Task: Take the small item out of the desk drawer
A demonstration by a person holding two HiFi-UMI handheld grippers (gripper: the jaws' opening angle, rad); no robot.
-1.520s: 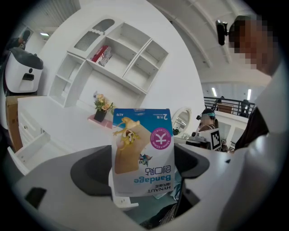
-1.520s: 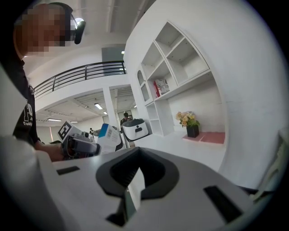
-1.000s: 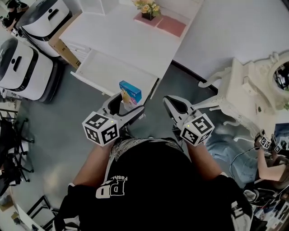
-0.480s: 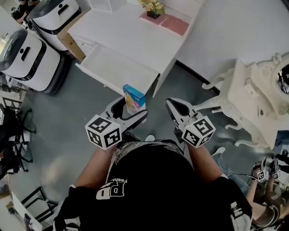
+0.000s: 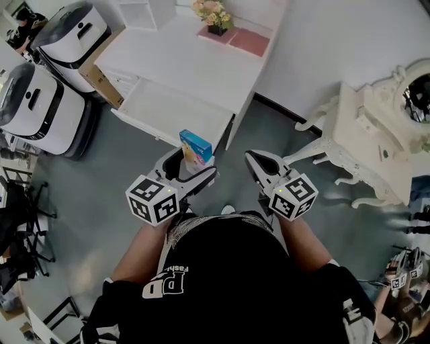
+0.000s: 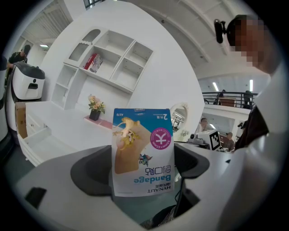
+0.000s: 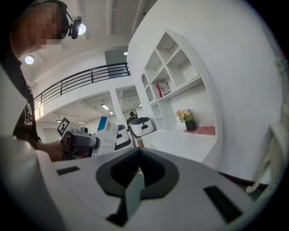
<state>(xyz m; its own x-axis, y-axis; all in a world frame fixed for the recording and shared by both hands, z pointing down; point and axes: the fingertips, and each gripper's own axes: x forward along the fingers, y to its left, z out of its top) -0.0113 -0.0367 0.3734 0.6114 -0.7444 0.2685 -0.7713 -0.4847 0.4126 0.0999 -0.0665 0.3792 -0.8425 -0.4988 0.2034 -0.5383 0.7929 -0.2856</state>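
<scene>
**Inventory of the desk area, counted by kind.**
Two grippers, namely the left gripper (image 5: pixel 193 164) and the right gripper (image 5: pixel 252 159); one bandage box (image 5: pixel 195 146); one white desk (image 5: pixel 181 60) with one open drawer (image 5: pixel 171 107); one flower pot (image 5: pixel 213 15); one pink mat (image 5: pixel 243 40); two white machines (image 5: pixel 33 101); one cardboard box (image 5: pixel 101 75); one ornate white table (image 5: pixel 376 127).
</scene>
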